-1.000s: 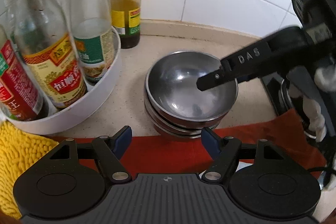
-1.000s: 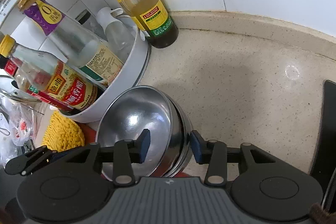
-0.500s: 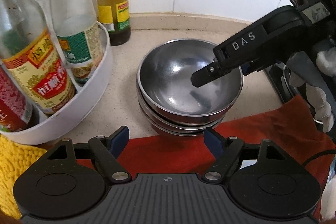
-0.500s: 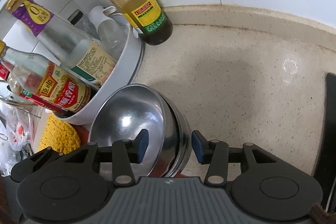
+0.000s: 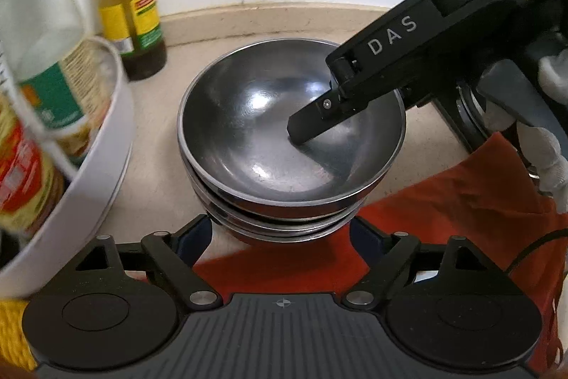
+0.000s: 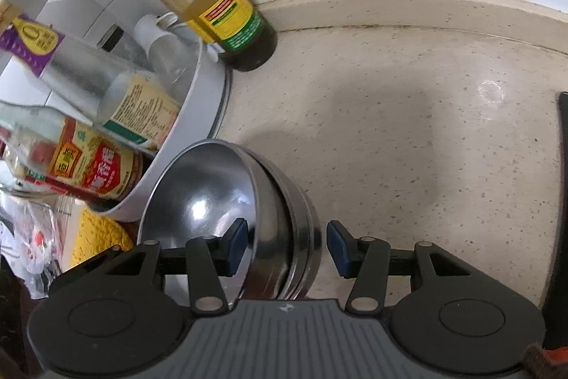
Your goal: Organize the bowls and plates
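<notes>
A stack of steel bowls (image 5: pixel 255 137) stands on the beige counter, partly on a red cloth (image 5: pixel 454 212). My left gripper (image 5: pixel 280 238) is open just in front of the stack, its blue pads on either side of the lower bowls. My right gripper (image 6: pixel 285 245) is open and straddles the right rim of the stack (image 6: pixel 227 201): one finger reaches inside the top bowl, the other is outside. That right gripper (image 5: pixel 372 84) shows in the left wrist view, its tip low in the top bowl.
A white round rack (image 5: pixel 103 173) of sauce bottles stands left of the bowls. A green-capped bottle (image 5: pixel 131 6) stands by the tiled wall. A yellow mat (image 6: pixel 96 233) lies at the left. A black stove edge (image 6: pixel 561 187) is at the right.
My left gripper has moved closer to the bowl stack. My right gripper's finger has dipped lower into the top bowl. Both stay open.
</notes>
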Demonstrator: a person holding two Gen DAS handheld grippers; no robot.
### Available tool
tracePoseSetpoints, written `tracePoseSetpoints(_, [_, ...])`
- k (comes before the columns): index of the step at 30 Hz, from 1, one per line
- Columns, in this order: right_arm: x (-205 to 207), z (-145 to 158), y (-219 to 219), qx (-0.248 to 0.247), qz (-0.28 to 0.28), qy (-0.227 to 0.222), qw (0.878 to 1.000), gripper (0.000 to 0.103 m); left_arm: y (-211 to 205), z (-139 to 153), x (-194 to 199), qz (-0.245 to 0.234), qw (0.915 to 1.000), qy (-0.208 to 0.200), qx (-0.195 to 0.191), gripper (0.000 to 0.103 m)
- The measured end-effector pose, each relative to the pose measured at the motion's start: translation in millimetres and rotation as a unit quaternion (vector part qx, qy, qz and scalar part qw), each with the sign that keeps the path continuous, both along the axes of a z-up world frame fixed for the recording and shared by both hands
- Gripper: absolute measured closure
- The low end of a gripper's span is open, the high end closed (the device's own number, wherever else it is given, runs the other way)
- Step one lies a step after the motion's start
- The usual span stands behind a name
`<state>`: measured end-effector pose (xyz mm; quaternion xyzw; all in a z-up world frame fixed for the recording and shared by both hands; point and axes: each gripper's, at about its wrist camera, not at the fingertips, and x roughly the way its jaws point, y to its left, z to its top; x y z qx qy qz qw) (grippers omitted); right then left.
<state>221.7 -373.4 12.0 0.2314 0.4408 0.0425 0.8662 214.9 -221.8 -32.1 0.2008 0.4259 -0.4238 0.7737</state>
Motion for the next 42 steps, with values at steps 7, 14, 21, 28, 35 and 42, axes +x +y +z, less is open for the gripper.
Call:
tracePoseSetpoints(7, [2.1,-1.1,-20.7,0.016,-0.044,-0.003,0.999,0.058,-20.1,-7.6,10.5,-0.047,0.9983,-0.033,-0.011,0.009])
tracePoseSetpoints(14, [16.1,-2.0,-31.1,0.02,-0.051,-0.02,0.998,0.052,-30.6,-22.6,19.2,-0.086,0.9943,-0.059,-0.025,0.001])
tracePoseSetpoints(21, [35.2,-15.2,-33.6,0.046,-0.025,-0.026,0.998,0.036,-42.8,-36.5,28.6,-0.087,0.9939,-0.049,-0.046,0.0])
tracePoseSetpoints(28, [36.9,-25.6,-41.1,0.069,-0.012,-0.041,0.997,0.035,-57.9,-43.4,29.9,-0.081,0.9943,-0.06,-0.035,0.0])
tracePoseSetpoints(35, [33.5,-23.2,-46.9,0.074,-0.016,-0.052,0.996,0.036,-56.3,-30.1,26.3,-0.072,0.994,-0.065,-0.052,0.0])
tracePoseSetpoints(42, [17.7,2.2,-41.5,0.057,-0.015,-0.081,0.995,0.036,-42.7,-3.0,9.2,-0.074,0.9907,-0.093,-0.067,0.0])
